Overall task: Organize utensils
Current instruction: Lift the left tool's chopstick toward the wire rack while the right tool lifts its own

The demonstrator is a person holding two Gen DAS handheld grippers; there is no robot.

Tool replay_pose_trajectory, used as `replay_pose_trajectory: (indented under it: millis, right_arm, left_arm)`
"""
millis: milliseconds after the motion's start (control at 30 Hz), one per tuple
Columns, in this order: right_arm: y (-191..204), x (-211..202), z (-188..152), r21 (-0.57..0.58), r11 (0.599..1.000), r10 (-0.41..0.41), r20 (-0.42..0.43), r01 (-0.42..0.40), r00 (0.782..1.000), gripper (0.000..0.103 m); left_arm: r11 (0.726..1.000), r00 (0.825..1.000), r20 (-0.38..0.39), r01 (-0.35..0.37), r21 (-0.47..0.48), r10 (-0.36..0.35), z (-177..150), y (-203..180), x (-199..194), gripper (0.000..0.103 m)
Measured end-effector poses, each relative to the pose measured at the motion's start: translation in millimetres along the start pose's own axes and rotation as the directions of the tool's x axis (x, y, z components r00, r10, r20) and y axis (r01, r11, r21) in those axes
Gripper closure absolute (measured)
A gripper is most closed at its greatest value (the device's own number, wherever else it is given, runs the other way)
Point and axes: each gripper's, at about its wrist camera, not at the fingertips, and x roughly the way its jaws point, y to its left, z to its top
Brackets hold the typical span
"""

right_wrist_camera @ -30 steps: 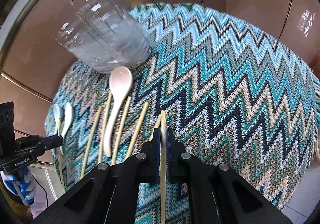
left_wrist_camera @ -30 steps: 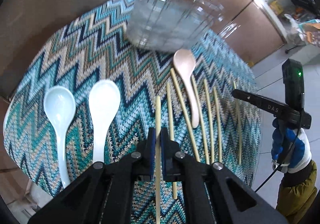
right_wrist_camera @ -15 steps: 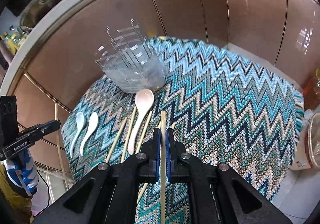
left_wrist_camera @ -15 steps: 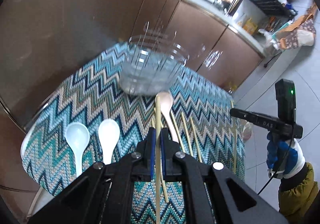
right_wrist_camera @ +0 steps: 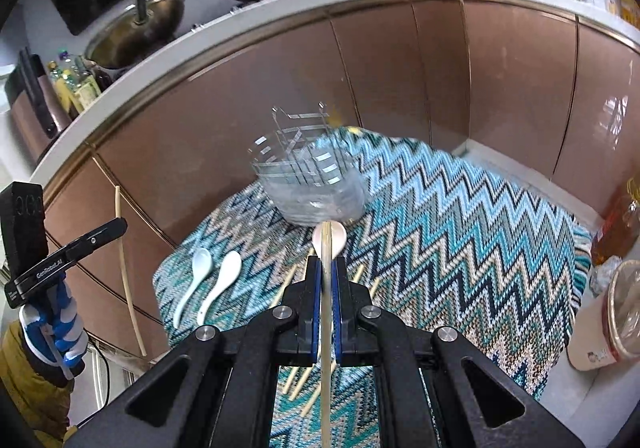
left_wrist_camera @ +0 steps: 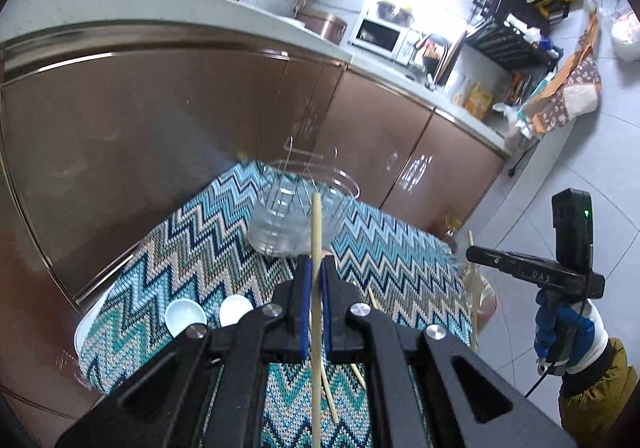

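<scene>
Each claw, left and right, grips one chopstick above the zigzag-covered bench, tips seemingly short of the clear holder; spoons lie beside.

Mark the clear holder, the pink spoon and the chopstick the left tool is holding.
clear holder (right_wrist_camera: pixel 316 183), right wrist view, its front wall.
pink spoon (right_wrist_camera: pixel 339 238), right wrist view, right side of its bowl.
chopstick in the left tool (left_wrist_camera: pixel 316 224), left wrist view, shaft above the fingertips.
</scene>
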Motion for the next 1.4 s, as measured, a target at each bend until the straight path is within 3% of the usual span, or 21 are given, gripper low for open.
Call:
replay_pose_trajectory:
  millis: [267,733,1133,1400]
  right_arm:
    - [28.0,-18.4,12.4,-0.062,0.998,0.026,0.077,-0.021,0.997,0.098]
    - [67.3,-13.5,42.6,-0.165,0.983,0.102,0.156,-0.076,0.983,0.098]
    - [86.5,-8.7,74.7,-0.24,0.964,0.183,0.295,-0.112,0.938,0.098]
    - [87.4,5.7,89.2,-0.253,0.959,0.208,0.335,-0.125,0.919,0.098]
  left_arm:
    - [1.0,0.997,0.074,0.009,-0.008,-0.008,12.0,8.6,-19.8,0.099]
    - [1.0,0.986,0.169,-0.012,-0.019,0.015,37.2,24.8,-32.0,0.099]
    - [0.999,0.976,0.217,-0.025,-0.024,0.029,64.0,30.5,-13.5,0.099]
    - [0.999,0.973,0.228,-0.027,-0.024,0.032,79.8,30.8,3.1,0.099]
